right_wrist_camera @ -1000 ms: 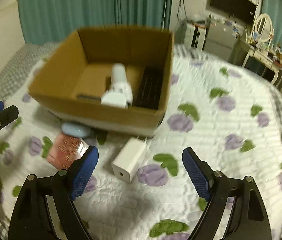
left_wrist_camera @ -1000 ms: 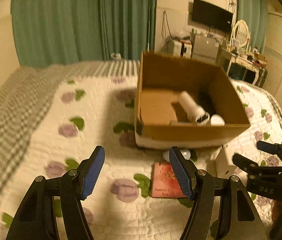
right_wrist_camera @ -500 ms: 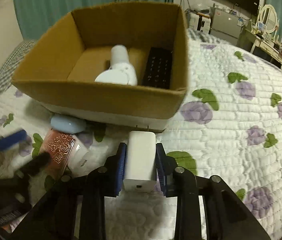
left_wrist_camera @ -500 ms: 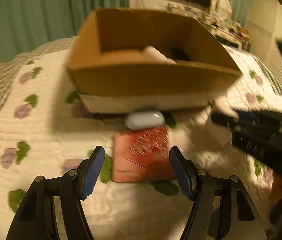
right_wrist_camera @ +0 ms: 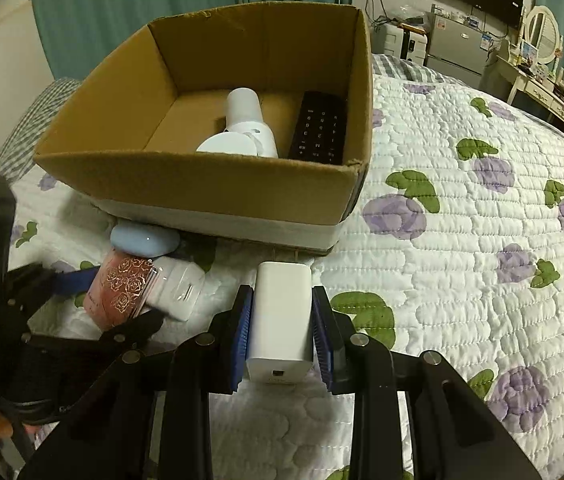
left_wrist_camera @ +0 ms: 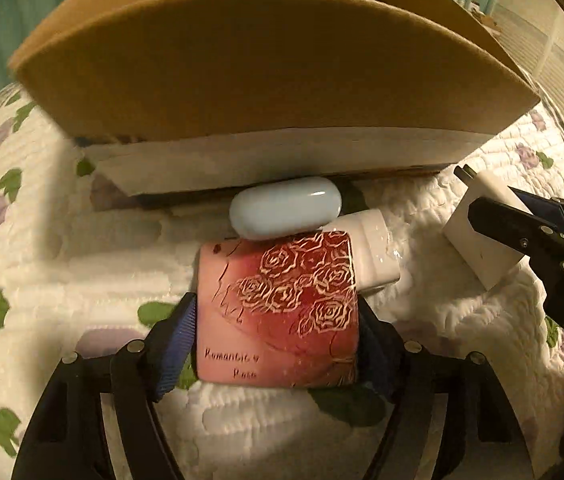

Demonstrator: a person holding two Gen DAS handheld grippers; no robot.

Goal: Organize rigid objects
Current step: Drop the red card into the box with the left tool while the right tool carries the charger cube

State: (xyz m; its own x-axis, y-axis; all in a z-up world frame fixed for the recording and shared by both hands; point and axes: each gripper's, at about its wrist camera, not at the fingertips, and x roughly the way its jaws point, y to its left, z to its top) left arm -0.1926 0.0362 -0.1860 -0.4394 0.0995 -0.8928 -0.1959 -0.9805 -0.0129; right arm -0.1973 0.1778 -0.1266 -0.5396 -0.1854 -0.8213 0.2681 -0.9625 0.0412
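1. Cardboard box [right_wrist_camera: 201, 184], one, is being kept on the quilt [right_wrist_camera: 482, 280]; two items are being held inside: a white cylinder [right_wrist_camera: 247, 124] and a black remote [right_wrist_camera: 320, 128].
2. One white adapter [right_wrist_camera: 279, 316] is being clamped by the right gripper [right_wrist_camera: 282, 330].
3. One rose-print box [left_wrist_camera: 282, 312] is being straddled by the left gripper [left_wrist_camera: 277, 340], jaws opening wide.
4. One pale blue case [left_wrist_camera: 286, 206] is being left against the carton.

A brown cardboard box [right_wrist_camera: 217, 192] blocks the way ahead, its near wall tall. A pale blue oval case [left_wrist_camera: 285, 207] is wedged against the box's base, touching a pink rose-patterned packet [left_wrist_camera: 277, 316]. To the right, the white floral quilted bed [right_wrist_camera: 482, 280] lies open.
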